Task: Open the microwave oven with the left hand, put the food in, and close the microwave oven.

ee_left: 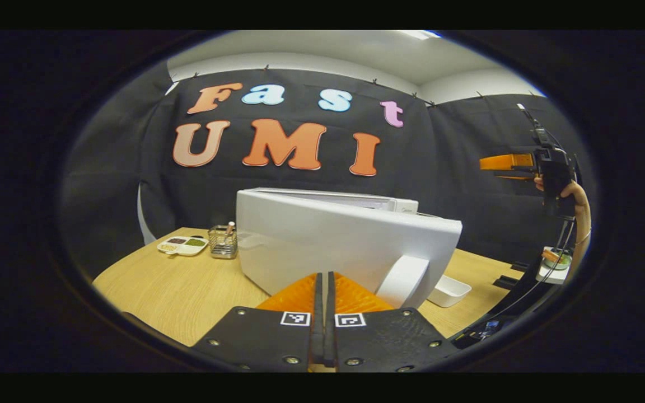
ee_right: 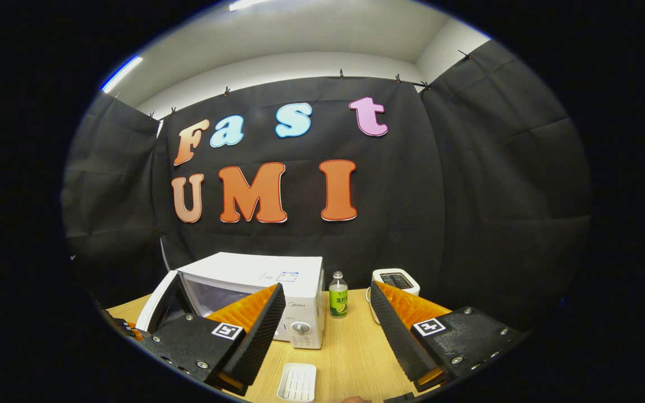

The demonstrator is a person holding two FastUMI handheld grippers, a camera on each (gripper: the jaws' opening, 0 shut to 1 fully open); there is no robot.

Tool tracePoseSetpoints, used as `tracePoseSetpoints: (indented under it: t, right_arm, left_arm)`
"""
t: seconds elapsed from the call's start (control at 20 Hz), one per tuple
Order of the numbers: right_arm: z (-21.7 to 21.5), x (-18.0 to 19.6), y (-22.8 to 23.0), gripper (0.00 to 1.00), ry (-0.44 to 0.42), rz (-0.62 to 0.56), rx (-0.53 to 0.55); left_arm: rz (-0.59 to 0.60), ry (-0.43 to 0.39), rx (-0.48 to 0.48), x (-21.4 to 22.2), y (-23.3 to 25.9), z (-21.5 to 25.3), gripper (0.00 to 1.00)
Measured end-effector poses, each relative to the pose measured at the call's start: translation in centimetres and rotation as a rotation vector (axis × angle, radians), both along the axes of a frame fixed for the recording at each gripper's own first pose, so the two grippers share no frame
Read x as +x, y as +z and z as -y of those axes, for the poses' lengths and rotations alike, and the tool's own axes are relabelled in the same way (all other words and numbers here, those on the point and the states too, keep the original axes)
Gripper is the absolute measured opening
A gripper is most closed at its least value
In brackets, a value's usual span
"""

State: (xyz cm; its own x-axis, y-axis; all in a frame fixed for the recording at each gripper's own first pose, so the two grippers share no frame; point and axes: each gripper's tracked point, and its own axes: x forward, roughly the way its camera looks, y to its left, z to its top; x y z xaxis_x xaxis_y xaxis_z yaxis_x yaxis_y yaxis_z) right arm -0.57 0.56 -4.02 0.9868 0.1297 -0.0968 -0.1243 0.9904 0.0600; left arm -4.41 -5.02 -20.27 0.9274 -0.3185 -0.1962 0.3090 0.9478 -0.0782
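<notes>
Your left hand-held gripper (ee_left: 322, 305) is clenched on nothing, with the door (ee_left: 345, 246) of the microwave (ee_right: 255, 294) swung open just ahead. Your right hand-held gripper (ee_right: 328, 330) is released and empty; the oven's mouth lies ahead to its left. Food sits in a bowl (ee_left: 556, 258) far right; a white tray (ee_right: 297, 382) is empty.

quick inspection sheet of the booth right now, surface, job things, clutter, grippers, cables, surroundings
surface: light wood table.
job's things: white microwave, its door swung open with the handle showing; a bowl of food at the right edge of the left gripper view.
clutter: green-labelled bottle, small white appliance, white ridged tray, divided dish, wire holder.
grippers: left gripper closed with nothing between its fingers, close behind the door; right gripper wide open, empty.
cables: black cable hanging below the right gripper.
surroundings: black cloth wall, white ceiling.
</notes>
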Motion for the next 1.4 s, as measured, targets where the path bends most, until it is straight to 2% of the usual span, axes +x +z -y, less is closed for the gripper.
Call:
tracePoseSetpoints:
  t: [0.2,0.45,0.9,1.4]
  right_arm:
    - [1.3,0.2,0.0,0.95,-0.019,-0.004,0.002]
    - [2.5,0.5,-0.2,0.95,-0.033,-0.012,0.005]
    - [5.5,0.8,-0.1,0.95,-0.077,-0.014,0.001]
    - [8.7,0.9,-0.6,0.95,-0.133,-0.025,0.003]
  left_arm:
    - [0.022,-0.035,0.025,1.7,0.4,3.1,0.01]
    - [0.013,-0.062,-0.009,4.6,0.0,6.6,0.01]
    - [0.029,-0.034,-0.005,12.1,-0.5,11.8,0.00]
    - [0.047,0.032,0.084,18.8,-1.8,15.0,0.01]
